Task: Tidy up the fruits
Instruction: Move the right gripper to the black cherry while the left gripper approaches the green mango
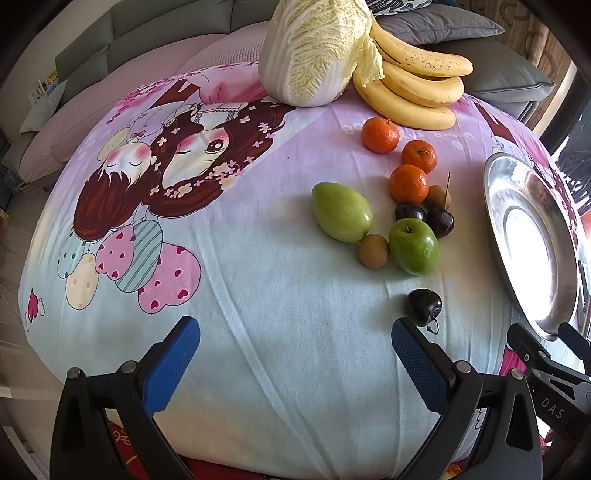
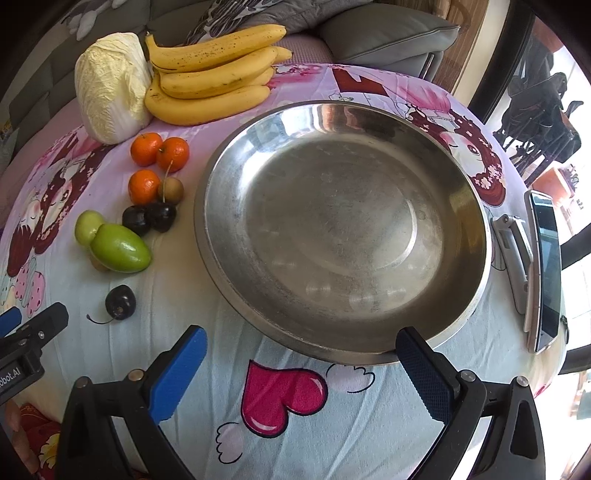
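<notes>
A large steel bowl (image 2: 343,221) stands empty on the cartoon-print cloth; its rim shows at the right of the left wrist view (image 1: 532,236). Left of it lie three oranges (image 1: 408,182), two green fruits (image 1: 341,211) (image 1: 413,245), small brown fruits (image 1: 373,251), dark cherries (image 1: 439,220) and one lone cherry (image 1: 424,306) (image 2: 120,302). A banana bunch (image 2: 214,74) lies at the back. My left gripper (image 1: 295,365) is open and empty, just short of the lone cherry. My right gripper (image 2: 301,373) is open and empty at the bowl's near rim.
A napa cabbage (image 2: 110,85) sits beside the bananas at the back. A phone (image 2: 546,269) and a silver stand (image 2: 515,254) lie right of the bowl. A grey sofa (image 2: 384,33) stands behind the table.
</notes>
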`<state>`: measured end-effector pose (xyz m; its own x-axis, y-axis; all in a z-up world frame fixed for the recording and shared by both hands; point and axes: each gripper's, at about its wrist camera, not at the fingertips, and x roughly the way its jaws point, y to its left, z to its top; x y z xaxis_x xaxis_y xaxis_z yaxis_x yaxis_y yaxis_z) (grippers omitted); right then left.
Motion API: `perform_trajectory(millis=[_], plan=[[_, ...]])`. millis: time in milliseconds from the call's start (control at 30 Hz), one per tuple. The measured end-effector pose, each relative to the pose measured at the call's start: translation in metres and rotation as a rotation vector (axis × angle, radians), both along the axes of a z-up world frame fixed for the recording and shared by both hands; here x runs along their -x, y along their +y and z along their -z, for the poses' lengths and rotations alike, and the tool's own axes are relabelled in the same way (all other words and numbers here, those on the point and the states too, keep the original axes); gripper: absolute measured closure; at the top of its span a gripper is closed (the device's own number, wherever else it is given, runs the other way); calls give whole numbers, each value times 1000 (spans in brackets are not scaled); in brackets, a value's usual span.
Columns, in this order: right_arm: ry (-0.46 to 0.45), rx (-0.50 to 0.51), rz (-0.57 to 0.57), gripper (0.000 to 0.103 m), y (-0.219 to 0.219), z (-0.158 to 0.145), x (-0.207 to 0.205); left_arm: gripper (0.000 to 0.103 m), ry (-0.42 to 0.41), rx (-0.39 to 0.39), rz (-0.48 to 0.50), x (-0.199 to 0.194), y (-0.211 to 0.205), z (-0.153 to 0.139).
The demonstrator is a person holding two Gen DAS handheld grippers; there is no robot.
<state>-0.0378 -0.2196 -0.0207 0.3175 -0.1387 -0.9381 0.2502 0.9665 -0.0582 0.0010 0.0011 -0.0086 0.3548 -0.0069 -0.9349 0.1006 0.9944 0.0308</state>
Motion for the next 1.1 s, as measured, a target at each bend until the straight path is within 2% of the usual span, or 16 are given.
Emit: perform_trajectory(millis=[133,333,400,500,600,667,733,800,1100], plan=[[0,-1,-47,0,9,-2,-2,0,48,12,-28,-4,7,3],[-1,-44,-109,0,19,-11,-11,0,108,83,-62,-12,19,5],[21,-101,-123,0,20,-13,-16,0,123,110,-65,-17,21,4],[34,-137,-155,0,25,-15,-23,0,119,135,-52,-24,24,0],[41,-191,-199,0,34,-20,-28,0,60,183,-12,-31,26,-8],[46,-219,-216,0,41,-21,-33,0,86,229,39,-38,24,-8],[59,-248,-232,0,47,-20,-38,0,138,224,78,-45,18,-6],[99,-268,-249,0,53,-17,-45,0,165,187,111,-51,15,-4],[220,-320,-258,0,76,2,-77,0,306,152,113,-83,15,5]])
